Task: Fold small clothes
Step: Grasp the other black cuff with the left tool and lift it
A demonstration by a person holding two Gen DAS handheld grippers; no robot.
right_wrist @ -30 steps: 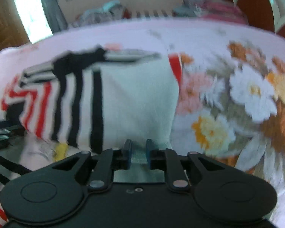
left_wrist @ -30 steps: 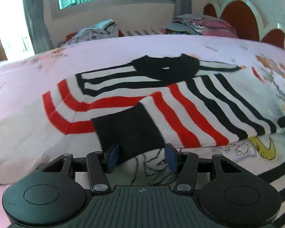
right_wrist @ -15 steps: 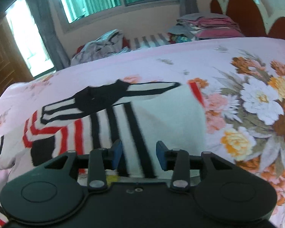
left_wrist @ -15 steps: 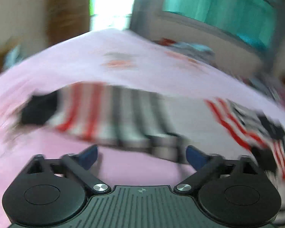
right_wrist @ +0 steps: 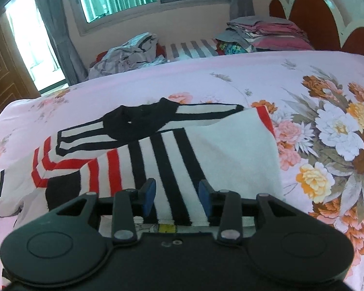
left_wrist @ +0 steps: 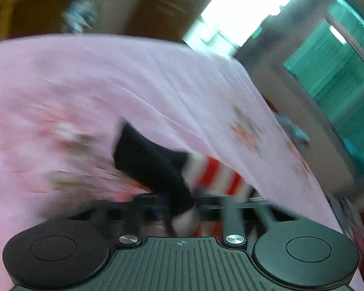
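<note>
Striped sweater [right_wrist: 162, 145] lies part-folded on the pink floral bedspread [right_wrist: 254, 72]. Right gripper [right_wrist: 176, 196] hovers spread over its near hem; left gripper [left_wrist: 182, 208] is too blurred to tell. No readable writing.

The striped shirt [right_wrist: 157, 150] covers the bed's middle, directly at twelve o'clock of the right gripper [right_wrist: 177, 197]. Bare floral bedsheet [right_wrist: 327, 133] lies open from one to three o'clock. Far off, a crumpled clothes heap [right_wrist: 126, 53] at eleven and folded stack [right_wrist: 267, 34] at one line the back edge.
</note>
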